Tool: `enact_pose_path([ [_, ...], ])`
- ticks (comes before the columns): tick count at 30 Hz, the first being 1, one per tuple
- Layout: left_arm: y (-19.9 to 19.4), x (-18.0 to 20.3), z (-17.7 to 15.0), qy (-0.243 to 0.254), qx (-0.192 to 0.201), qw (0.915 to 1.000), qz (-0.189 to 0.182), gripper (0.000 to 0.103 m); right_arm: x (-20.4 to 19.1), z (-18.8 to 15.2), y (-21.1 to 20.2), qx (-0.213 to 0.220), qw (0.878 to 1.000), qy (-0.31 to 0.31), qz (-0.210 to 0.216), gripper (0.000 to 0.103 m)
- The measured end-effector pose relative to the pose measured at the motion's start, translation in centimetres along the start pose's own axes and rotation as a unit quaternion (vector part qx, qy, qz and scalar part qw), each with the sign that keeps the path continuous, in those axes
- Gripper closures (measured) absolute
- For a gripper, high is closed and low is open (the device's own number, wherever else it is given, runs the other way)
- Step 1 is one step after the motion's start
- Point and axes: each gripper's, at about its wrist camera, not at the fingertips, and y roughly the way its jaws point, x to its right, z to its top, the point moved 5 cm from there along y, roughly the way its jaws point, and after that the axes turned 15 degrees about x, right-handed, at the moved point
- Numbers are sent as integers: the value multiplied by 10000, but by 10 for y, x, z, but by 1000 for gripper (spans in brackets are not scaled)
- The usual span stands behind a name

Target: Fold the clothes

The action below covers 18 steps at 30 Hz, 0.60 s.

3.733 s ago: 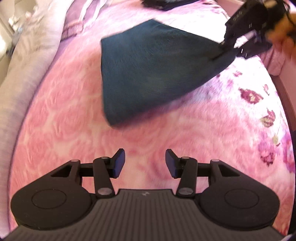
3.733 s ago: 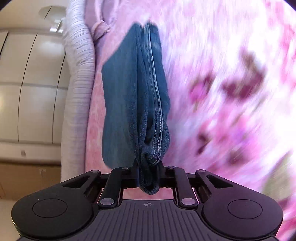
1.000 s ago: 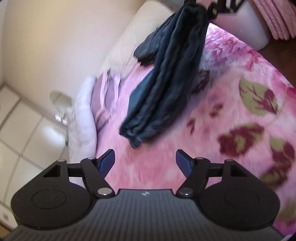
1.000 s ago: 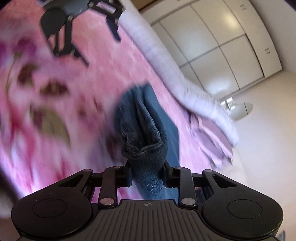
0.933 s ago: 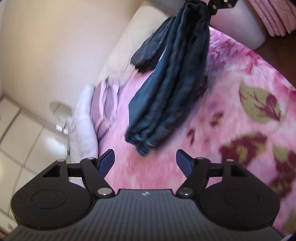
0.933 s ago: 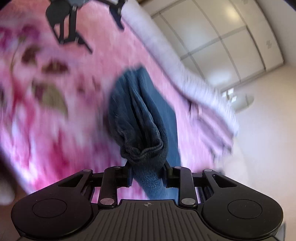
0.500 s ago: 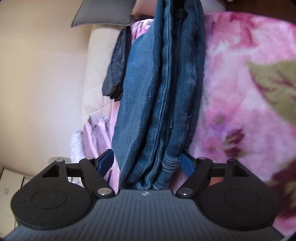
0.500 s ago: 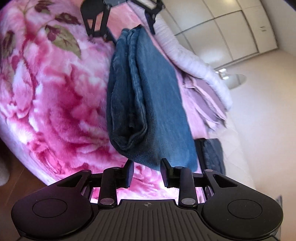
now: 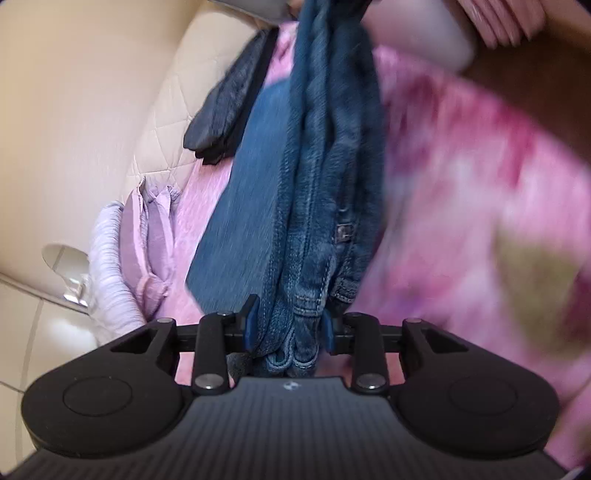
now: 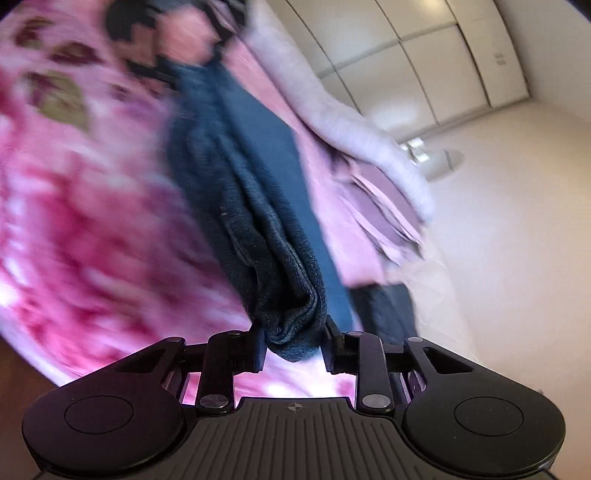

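Folded blue jeans (image 9: 321, 177) hang stretched between my two grippers above the pink floral blanket (image 9: 461, 192). My left gripper (image 9: 289, 328) is closing, and its blue pads press on the hem end of the bundle. In the right wrist view the jeans (image 10: 251, 177) run away from my right gripper (image 10: 294, 347), whose jaws are also closing and pinch the thick folded end. The left gripper (image 10: 166, 22) shows as a dark blur at the far end of the denim. Both views are motion-blurred.
A dark folded garment (image 9: 225, 110) lies by the beige quilted headboard (image 9: 173, 96). A lilac pillow (image 9: 147, 236) and a pale ribbed cover (image 10: 343, 122) sit along the bed's far side. White wardrobe doors (image 10: 424, 55) stand beyond. Brown floor (image 9: 535, 62) borders the blanket's edge.
My left gripper came up to the jeans' free end with jaws wide and has closed on it. The right jaws loosened briefly and now grip again. Both hands shifted across the bed.
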Motion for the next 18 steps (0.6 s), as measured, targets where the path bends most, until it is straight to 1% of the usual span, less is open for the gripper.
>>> enact_pose_path([
  [1,0,4,7,-60,30,10000,-15,73,6,-9,5,-133,9999,78,-16,75],
  [2,4,9,10,0,26,10000,-29,72,11,-19,10,-266,9995,157,-16,75],
  [3,7,15,13,61,23,10000,-42,67,9,-29,13,-410,9988,245,64,75],
  [4,9,19,14,126,31,9999,-50,59,3,-37,15,-564,9977,315,195,74],
  [5,9,21,12,197,74,9998,-59,57,-6,-42,13,-660,9969,313,307,73],
  [6,8,22,8,261,143,9995,-90,57,-14,-43,9,-717,9968,233,285,72],
  [8,-1,19,4,301,257,9990,-183,56,-22,-44,-4,-805,9966,195,33,71],
  [9,-6,15,3,227,310,9990,-230,56,-22,-42,-13,-823,9958,384,-87,69],
  [12,-22,-8,8,-419,479,9975,-298,56,-20,-26,-35,-597,9928,985,-333,66],
  [14,-30,-24,14,-790,611,9947,-225,56,-23,-9,-46,-365,9898,1311,-421,65],
  [15,-26,-32,16,-914,648,9935,-195,56,-24,-1,-50,-246,9878,1467,-457,65],
  [16,-21,-36,17,-976,659,9928,-221,56,-24,8,-50,-125,9862,1588,-456,65],
  [18,-10,-32,18,-846,621,9938,-363,57,-24,23,-43,57,9839,1738,-410,63],
])
